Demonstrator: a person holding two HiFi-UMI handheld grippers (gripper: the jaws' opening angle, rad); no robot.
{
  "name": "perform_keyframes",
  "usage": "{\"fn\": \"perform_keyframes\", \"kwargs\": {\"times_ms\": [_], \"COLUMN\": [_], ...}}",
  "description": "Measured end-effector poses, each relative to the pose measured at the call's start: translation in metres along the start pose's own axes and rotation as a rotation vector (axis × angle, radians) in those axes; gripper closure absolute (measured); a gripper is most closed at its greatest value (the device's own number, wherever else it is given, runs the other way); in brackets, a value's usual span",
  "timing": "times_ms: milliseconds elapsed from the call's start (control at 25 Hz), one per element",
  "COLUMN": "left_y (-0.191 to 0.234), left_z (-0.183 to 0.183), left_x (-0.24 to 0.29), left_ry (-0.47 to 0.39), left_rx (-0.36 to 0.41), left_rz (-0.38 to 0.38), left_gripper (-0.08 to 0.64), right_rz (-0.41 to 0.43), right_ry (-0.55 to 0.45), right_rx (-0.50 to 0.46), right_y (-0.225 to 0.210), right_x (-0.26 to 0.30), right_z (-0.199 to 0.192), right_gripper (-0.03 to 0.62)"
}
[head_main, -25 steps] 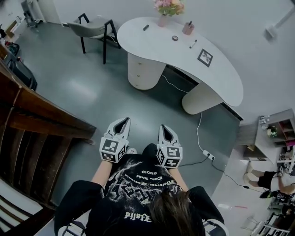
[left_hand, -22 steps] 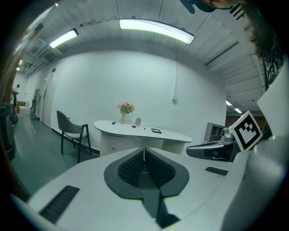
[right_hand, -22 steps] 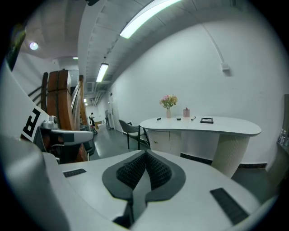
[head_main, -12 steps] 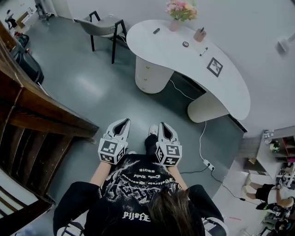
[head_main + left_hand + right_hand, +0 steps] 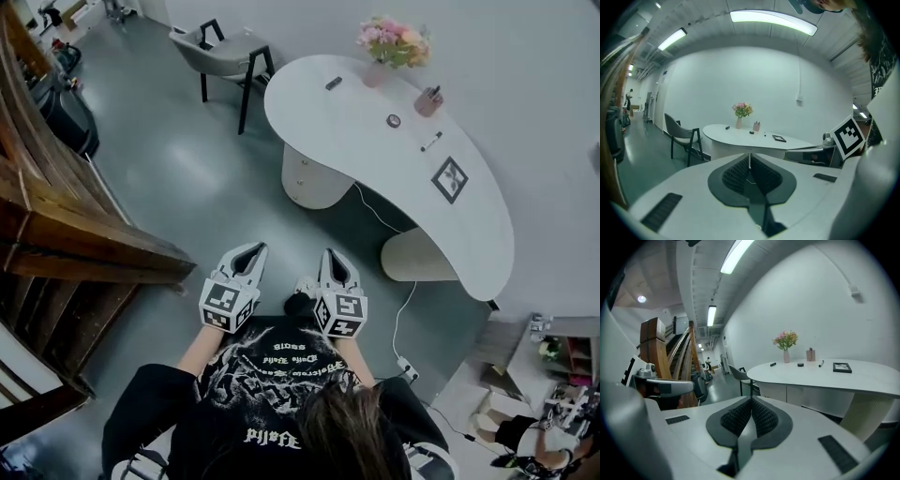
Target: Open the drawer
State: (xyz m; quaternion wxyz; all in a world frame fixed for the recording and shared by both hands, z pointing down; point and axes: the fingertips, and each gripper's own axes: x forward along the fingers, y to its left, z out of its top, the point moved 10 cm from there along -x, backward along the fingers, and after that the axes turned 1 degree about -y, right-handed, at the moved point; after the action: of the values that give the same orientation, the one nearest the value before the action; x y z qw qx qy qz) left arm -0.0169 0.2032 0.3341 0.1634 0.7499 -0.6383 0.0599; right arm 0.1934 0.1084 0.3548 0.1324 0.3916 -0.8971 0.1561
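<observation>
A white curved desk (image 5: 375, 131) stands ahead on two rounded pedestals. Its left pedestal (image 5: 312, 180) carries the drawer fronts, with small knobs facing me. My left gripper (image 5: 251, 249) and right gripper (image 5: 335, 255) are held side by side in front of my body, well short of the desk, over the grey floor. Both are shut with nothing between the jaws. In the left gripper view the closed tips (image 5: 749, 157) point towards the desk (image 5: 740, 136). In the right gripper view the closed tips (image 5: 751, 401) point at the desk (image 5: 820, 376) and its drawer pedestal (image 5: 787, 392).
A grey chair (image 5: 220, 52) stands left of the desk. A wooden staircase (image 5: 66, 216) fills the left side. On the desk are a flower vase (image 5: 389, 47), a pen cup (image 5: 430, 101) and a picture frame (image 5: 449, 178). A cable and power strip (image 5: 405, 366) lie on the floor at right.
I have walked forward: the desk and chair have shifted right and nearer in the head view. Both grippers stay shut and side by side.
</observation>
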Motion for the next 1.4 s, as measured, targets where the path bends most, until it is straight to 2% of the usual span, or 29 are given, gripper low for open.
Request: {"fn": "perform_keyframes", "kwargs": {"times_ms": [480,880,1160,1400], "left_y": [-0.003,0.008,0.026,0.042], "left_z": [0.037,0.046,0.053,0.055], "left_x": [0.117,0.178,0.196,0.2], "left_ry": [0.027,0.034,0.042,0.066], "left_rx": [-0.015,-0.038,-0.036,-0.033], "left_rz": [0.089,0.148,0.123,0.091], "left_gripper": [0.531,0.531,0.531,0.531], "right_rz": [0.104,0.168,0.127,0.091], "right_ry": [0.01,0.038,0.052,0.078], "right_rx": [-0.046,-0.075,-0.058,-0.036], "right_y": [-0.091,-0.133,-0.144,-0.134], "right_x": [0.091,0.138,0.154,0.157], "right_z": [0.057,0.078,0.088,0.086], "right_gripper": [0.566,0.566,0.566,0.566]}}
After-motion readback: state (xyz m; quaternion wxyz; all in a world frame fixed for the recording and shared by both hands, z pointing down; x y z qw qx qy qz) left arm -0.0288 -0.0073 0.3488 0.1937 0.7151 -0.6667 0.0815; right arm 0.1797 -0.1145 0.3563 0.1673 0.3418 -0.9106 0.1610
